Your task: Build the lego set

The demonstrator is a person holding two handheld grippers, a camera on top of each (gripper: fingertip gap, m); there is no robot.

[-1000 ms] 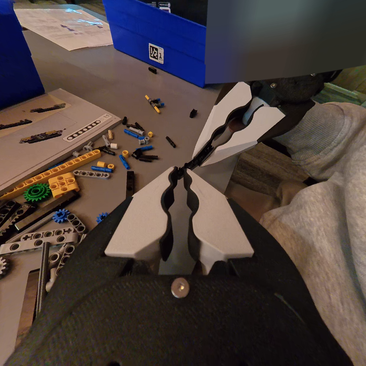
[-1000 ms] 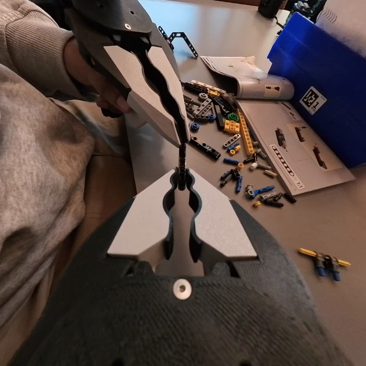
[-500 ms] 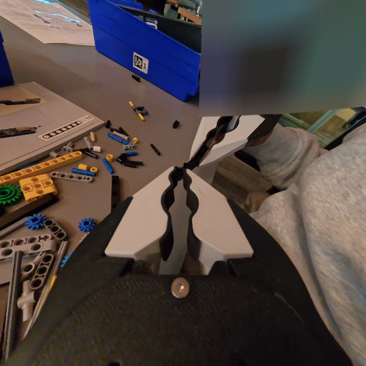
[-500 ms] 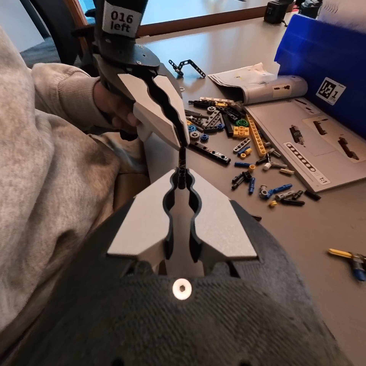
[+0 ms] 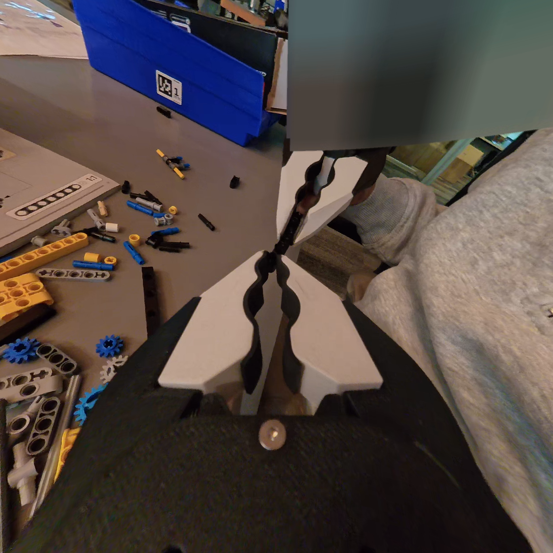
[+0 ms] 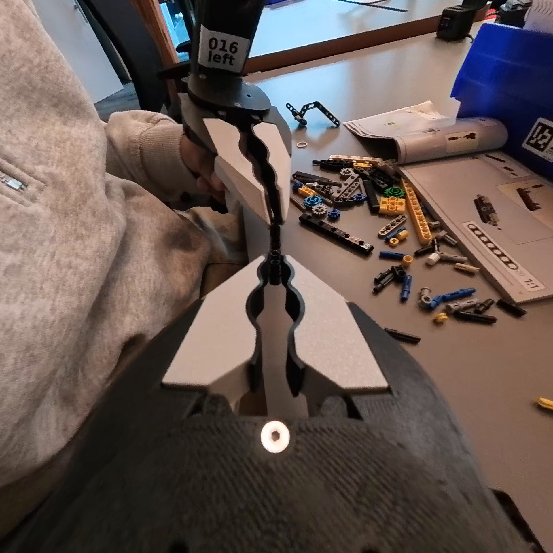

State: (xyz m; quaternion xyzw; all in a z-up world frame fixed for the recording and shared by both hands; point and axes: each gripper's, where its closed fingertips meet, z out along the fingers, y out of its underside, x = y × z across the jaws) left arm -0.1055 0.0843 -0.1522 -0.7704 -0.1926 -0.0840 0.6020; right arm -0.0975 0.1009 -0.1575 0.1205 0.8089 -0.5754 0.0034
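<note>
A thin black lego beam (image 6: 275,242) is held in the air over the table's near edge, between my two grippers. My right gripper (image 6: 274,261) is shut on its near end. My left gripper (image 6: 276,220) comes down from above and is shut on the far end. In the left wrist view, my left gripper (image 5: 270,258) pinches the tip of the black beam (image 5: 284,242), and my right gripper (image 5: 288,236) points towards it from the upper right. Whether a smaller part sits at the joint is hidden by the fingertips.
Loose parts lie on the grey table (image 6: 449,374): a long yellow beam (image 6: 417,212), a black beam (image 6: 335,232), gears, pins and axles. An open instruction booklet (image 6: 493,224) and a blue bin (image 6: 508,74) are beyond. A grey sleeve (image 6: 74,239) fills the left. The tips of both grippers are at nearly the same place.
Both grippers stay shut on the black beam. The left gripper has swung more upright above the right one, and both views have tilted up, away from the table.
</note>
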